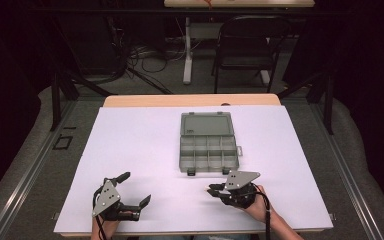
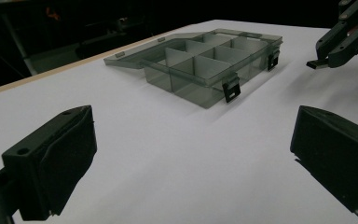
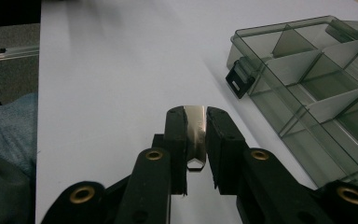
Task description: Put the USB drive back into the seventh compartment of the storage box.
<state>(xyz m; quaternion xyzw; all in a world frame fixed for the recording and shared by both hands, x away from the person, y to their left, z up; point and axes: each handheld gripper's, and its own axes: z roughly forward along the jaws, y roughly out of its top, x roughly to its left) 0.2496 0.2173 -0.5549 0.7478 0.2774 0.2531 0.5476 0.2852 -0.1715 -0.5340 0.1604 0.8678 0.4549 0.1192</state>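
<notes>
A grey see-through compartment box [image 1: 208, 154] lies open in the middle of the white table top [image 1: 130, 145], its lid [image 1: 206, 124] folded flat toward the far side. Its compartments [image 3: 307, 88] look empty, and two black latches [image 2: 231, 88] hang on the near wall. My right gripper [image 1: 213, 189] hovers just in front of the box, shut on a small shiny metal piece [image 3: 196, 130] that sticks out between the jaws. My left gripper [image 1: 135, 188] sits near the front left, its jaws wide open with nothing between them [image 2: 191, 158]. The right gripper [image 2: 319, 63] also shows at the upper right of the left gripper view.
A wooden table edge [image 1: 190, 100] runs behind the white top. Beyond it stand a dark chair [image 1: 250, 45], a white table leg [image 1: 187, 55] and floor cables [image 1: 145, 55]. Blue cloth of the person's leg [image 3: 9, 140] shows beside the table's front edge.
</notes>
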